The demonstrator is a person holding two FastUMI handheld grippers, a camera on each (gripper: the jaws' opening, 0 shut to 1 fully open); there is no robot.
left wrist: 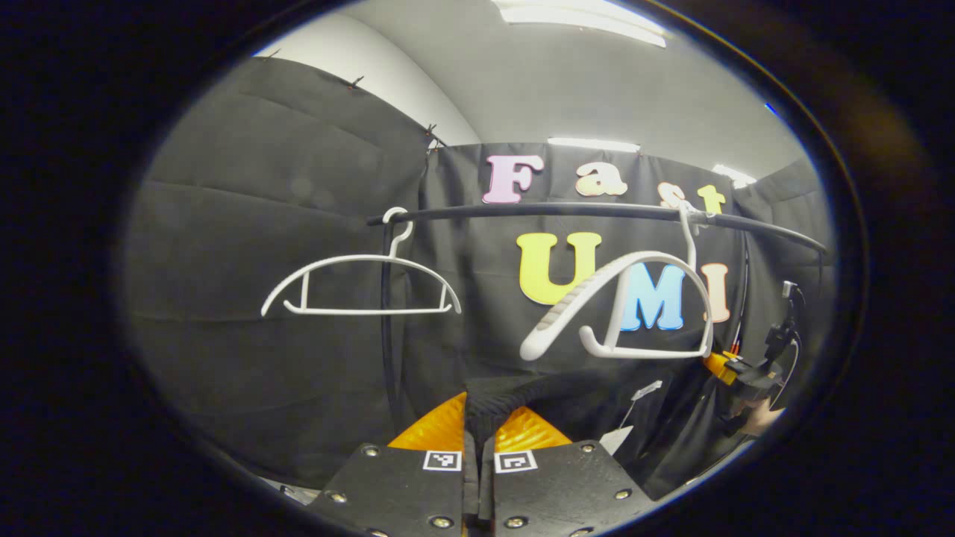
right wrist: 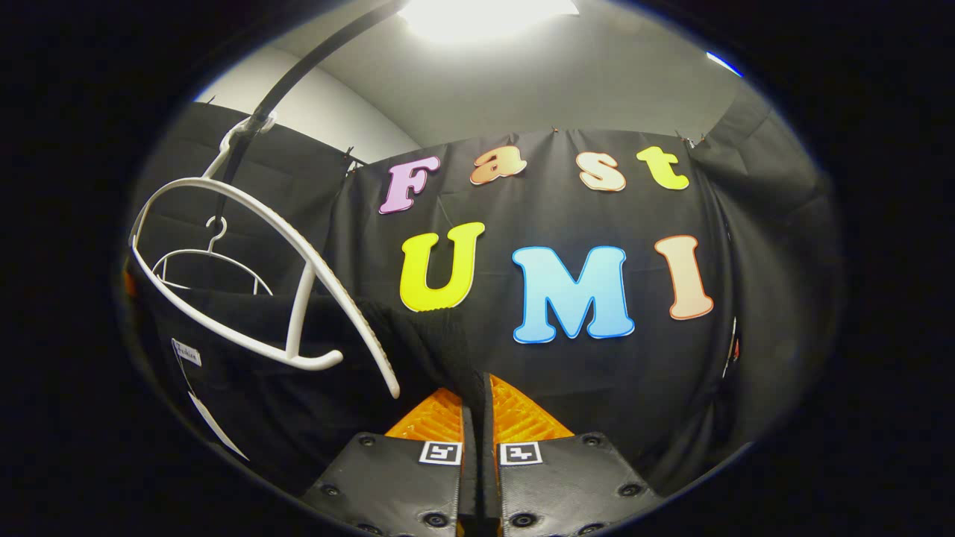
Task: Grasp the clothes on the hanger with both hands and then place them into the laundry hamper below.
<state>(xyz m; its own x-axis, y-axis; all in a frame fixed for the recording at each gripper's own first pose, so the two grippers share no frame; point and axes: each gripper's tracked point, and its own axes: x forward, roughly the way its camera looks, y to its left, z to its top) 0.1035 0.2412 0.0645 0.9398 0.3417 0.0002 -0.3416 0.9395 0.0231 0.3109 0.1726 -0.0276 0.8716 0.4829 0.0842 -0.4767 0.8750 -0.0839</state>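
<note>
In the left gripper view, the left hand-held gripper (left wrist: pixel 477 440) has its two fingers drawn close together with a fold of the black garment (left wrist: pixel 522 395) pinched between them. The cloth rises out of the gap as a dark ribbed edge and stretches off to the right, below the nearer white hanger (left wrist: pixel 619 306). That hanger hangs by its hook from the black rail (left wrist: pixel 597 212) and is swung at an angle, bare of clothing. A second white hanger (left wrist: pixel 360 287) hangs on the same rail farther left, near the rail's end, level and bare. White tags (left wrist: pixel 630 418) dangle from the garment under the nearer hanger. Past the far end of the garment, low on the right below the rail, the other gripper and part of a hand appear.

In the right gripper view, the right hand-held gripper (right wrist: pixel 477 418) is likewise nearly closed, and both fingers grip a fold of the same black garment (right wrist: pixel 313 350), which spreads away to the left beneath the tilted white hanger (right wrist: pixel 254 283). The rail (right wrist: pixel 298 74) curves overhead, and the hanger hooks onto it. Behind it, the second hanger (right wrist: pixel 213 257) shows smaller. A white tag (right wrist: pixel 186 352) sits on the garment under the tilted hanger.
</note>
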